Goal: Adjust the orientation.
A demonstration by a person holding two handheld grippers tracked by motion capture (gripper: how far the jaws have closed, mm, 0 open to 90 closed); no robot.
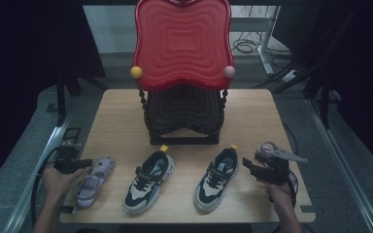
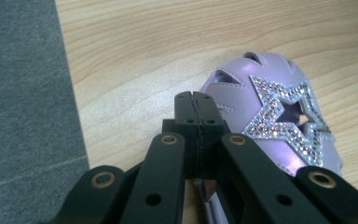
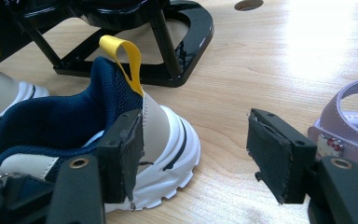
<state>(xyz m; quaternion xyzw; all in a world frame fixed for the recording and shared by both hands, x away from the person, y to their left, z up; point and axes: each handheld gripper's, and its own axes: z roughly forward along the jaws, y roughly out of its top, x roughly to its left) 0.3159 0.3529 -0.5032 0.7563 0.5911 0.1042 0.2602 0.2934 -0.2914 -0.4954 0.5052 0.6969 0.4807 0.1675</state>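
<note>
Left tool: jaws together, empty, just beside the sandal
Right tool: jaws apart, the sneaker heel against one pad
Sandal: near left bench edge, long axis running away from the person
Nearer hand: left
Rack: behind, mid-bench

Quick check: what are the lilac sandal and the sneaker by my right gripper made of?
Lilac sandal: looks like smooth, slightly glossy synthetic leather with visible stitching; its star is edged in sparkling rhinestones. Sneaker: navy mesh-like lining, beige leather-look panel, white ridged sole, probably rubber or foam, yellow fabric pull loop.
</note>
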